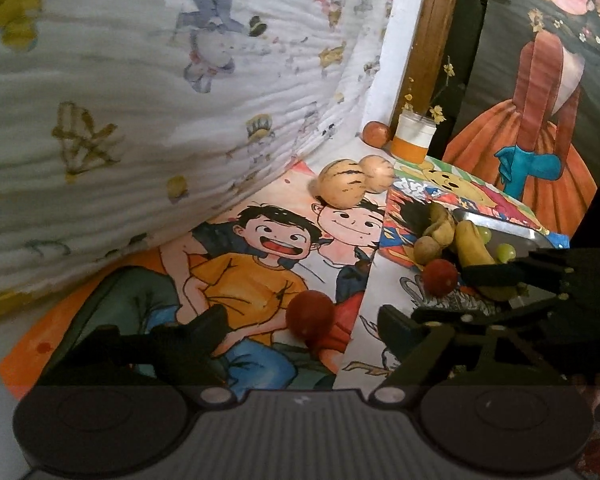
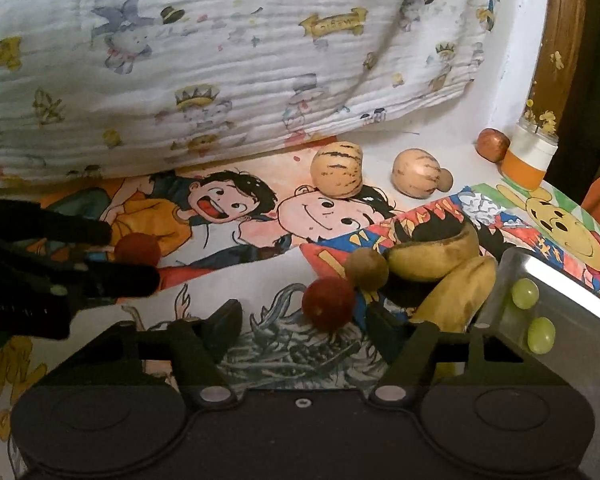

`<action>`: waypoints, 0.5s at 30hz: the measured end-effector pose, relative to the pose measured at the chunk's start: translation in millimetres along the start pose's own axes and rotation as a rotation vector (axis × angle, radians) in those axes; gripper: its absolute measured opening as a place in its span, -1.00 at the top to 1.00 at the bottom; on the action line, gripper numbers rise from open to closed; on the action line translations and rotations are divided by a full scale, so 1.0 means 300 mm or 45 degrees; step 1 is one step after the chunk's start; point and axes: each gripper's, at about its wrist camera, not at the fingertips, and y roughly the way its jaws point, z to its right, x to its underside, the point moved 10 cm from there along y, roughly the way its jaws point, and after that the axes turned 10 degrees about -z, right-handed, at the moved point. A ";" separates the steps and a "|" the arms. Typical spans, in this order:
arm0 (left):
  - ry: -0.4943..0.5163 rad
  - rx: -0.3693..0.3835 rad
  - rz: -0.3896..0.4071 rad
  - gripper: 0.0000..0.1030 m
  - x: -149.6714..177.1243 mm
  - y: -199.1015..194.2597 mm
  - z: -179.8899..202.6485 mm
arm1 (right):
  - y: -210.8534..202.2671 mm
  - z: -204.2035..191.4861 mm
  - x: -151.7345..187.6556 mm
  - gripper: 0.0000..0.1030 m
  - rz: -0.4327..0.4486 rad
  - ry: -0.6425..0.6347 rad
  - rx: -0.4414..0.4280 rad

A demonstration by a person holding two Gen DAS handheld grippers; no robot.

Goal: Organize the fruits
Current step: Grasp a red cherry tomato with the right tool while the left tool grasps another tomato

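Observation:
My left gripper (image 1: 300,330) is open, its fingers either side of a red round fruit (image 1: 310,316) on the cartoon drawings; it shows at left in the right wrist view (image 2: 130,258). My right gripper (image 2: 302,326) is open, just behind a second red fruit (image 2: 329,302). Beside that fruit lie a brown round fruit (image 2: 367,269) and bananas (image 2: 448,276). A metal tray (image 2: 572,304) at right holds green grapes (image 2: 525,294). Two striped tan melons (image 2: 337,170) lie farther back.
A rumpled printed blanket (image 2: 220,52) rises along the back. An orange-and-white jar (image 2: 530,156) with yellow flowers and a reddish fruit (image 2: 493,144) stand at the far right by a wooden post (image 1: 434,40). Cartoon drawings (image 2: 236,216) cover the surface.

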 end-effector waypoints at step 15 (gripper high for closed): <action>0.033 0.002 -0.023 0.05 -0.006 0.025 0.037 | 0.021 0.012 -0.007 0.20 0.041 0.122 -0.072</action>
